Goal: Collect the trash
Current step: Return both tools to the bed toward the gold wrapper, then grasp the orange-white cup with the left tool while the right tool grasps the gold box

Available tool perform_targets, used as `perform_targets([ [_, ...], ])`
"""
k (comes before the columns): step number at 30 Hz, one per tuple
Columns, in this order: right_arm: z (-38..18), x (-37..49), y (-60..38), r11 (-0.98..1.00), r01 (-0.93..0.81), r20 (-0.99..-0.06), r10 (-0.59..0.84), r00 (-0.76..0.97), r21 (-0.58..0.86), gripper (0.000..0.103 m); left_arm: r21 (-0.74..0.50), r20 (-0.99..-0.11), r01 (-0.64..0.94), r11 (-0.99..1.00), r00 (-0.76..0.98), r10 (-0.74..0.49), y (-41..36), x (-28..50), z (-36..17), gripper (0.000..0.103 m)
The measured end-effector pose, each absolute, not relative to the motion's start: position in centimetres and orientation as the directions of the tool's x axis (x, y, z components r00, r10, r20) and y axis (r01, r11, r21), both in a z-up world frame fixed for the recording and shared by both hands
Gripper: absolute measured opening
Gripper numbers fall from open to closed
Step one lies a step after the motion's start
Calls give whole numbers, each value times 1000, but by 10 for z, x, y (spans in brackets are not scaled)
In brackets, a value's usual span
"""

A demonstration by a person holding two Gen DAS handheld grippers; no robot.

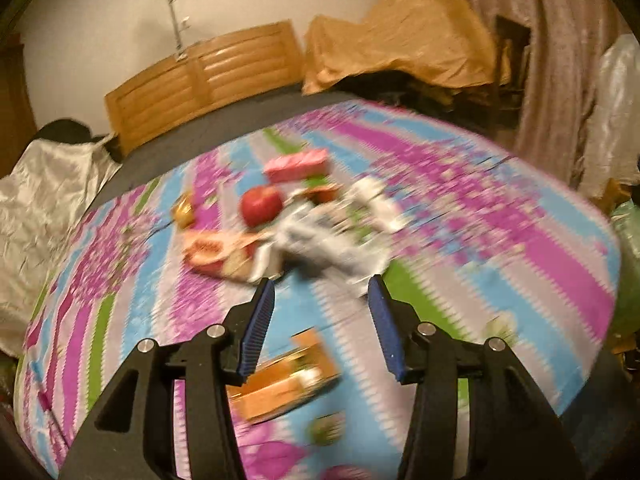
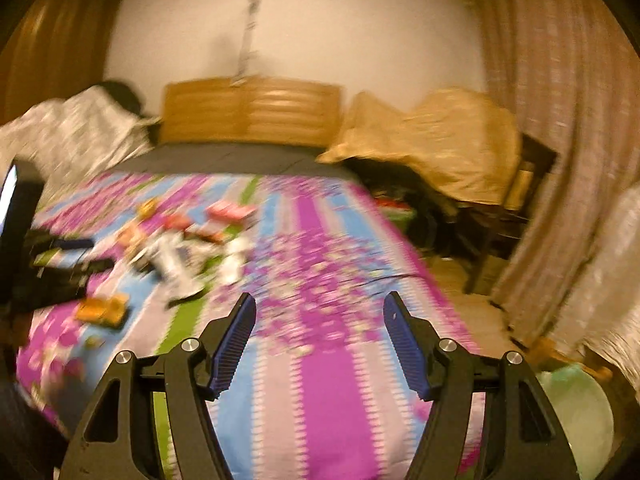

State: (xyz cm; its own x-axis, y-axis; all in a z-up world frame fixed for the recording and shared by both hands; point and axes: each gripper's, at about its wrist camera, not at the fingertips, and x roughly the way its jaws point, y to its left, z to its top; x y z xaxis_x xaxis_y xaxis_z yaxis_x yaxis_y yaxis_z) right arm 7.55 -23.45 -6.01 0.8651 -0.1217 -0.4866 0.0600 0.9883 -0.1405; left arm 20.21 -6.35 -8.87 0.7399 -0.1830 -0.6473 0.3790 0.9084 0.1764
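Litter lies on a striped purple, blue and green bed sheet (image 1: 500,216). In the left wrist view I see a crumpled white wrapper (image 1: 328,240), a red-orange wrapper (image 1: 216,256), a pink box (image 1: 298,165), a red apple (image 1: 261,205) and an orange box (image 1: 286,376). My left gripper (image 1: 322,292) is open and empty, just short of the white wrapper and above the orange box. My right gripper (image 2: 320,308) is open and empty over bare sheet, right of the litter pile (image 2: 180,248). The frames are blurred by motion.
A wooden headboard (image 1: 204,76) stands at the far end. A chair draped in tan cloth (image 2: 440,148) and curtains (image 2: 560,140) are on the right. A pale green bag (image 2: 576,412) sits at the bed's lower right. The left gripper's body (image 2: 24,240) shows at the right view's left edge.
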Motion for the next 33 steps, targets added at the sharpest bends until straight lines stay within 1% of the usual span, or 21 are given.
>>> perform_targets([
  [1, -68, 82, -219, 989, 13, -514, -86, 853, -145, 70, 165, -662, 384, 909, 726, -186, -52, 207, -92, 47],
  [4, -88, 91, -190, 983, -101, -569, -6, 822, -155, 71, 134, -704, 443, 886, 672, -229, -27, 224, -99, 47],
  [6, -101, 99, -166, 965, -204, -606, 62, 793, -168, 80, 170, -722, 490, 855, 653, -230, -13, 233, -107, 47],
  [8, -110, 106, -140, 928, -325, -632, 142, 762, -184, 92, 194, -748, 567, 801, 614, -253, -1, 250, -115, 47],
  [10, -116, 117, -116, 870, -449, -655, 220, 723, -203, 98, 216, -760, 630, 746, 588, -276, 12, 266, -117, 47],
  [12, -123, 132, -88, 789, -566, -678, 281, 679, -239, 98, 225, -768, 709, 668, 551, -326, 22, 286, -114, 47],
  [14, -133, 150, -61, 702, -660, -708, 321, 629, -269, 98, 263, -781, 756, 599, 531, -328, 24, 304, -114, 47],
  [16, -143, 174, -37, 611, -739, -739, 353, 574, -282, 98, 331, -784, 786, 522, 537, -311, 27, 324, -118, 47],
  [20, -159, 214, -7, 507, -814, -774, 380, 507, -285, 98, 321, -840, 892, 318, 423, -338, 26, 353, -128, 47],
  [24, -176, 245, 13, 432, -875, -819, 407, 405, -218, 98, 320, -899, 944, 76, 328, -290, 21, 372, -156, 47],
  [27, -188, 259, 24, 369, -896, -832, 392, 392, -248, 98, 320, -910, 947, -4, 307, -278, 21, 386, -164, 47],
  [31, -193, 277, 29, 349, -913, -844, 405, 352, -213, 98, 333, -895, 940, -80, 288, -342, 23, 399, -150, 47],
  [33, -198, 284, 33, 338, -920, -851, 408, 331, -196, 98, 349, -881, 935, -67, 303, -362, 22, 410, -148, 47],
])
